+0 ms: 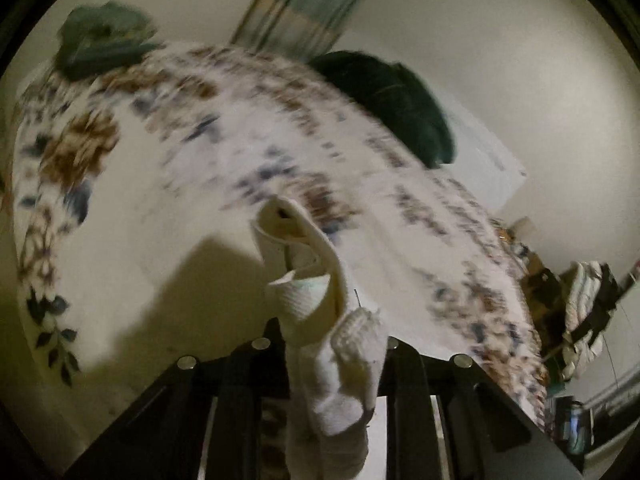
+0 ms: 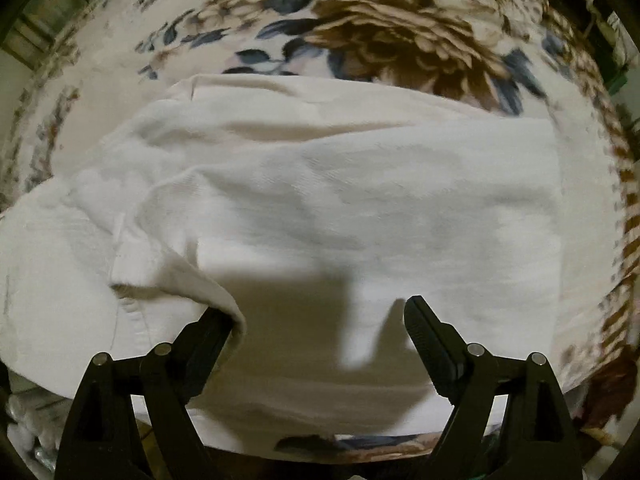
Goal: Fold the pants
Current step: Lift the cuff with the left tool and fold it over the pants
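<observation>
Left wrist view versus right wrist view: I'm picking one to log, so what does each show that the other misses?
Only the left wrist view shows the left gripper shut on a bunched white garment, plus dark green clothes at the far edge. Only the right wrist view shows the white pants spread flat and the right gripper open just above them. Both show the floral bedspread.
</observation>
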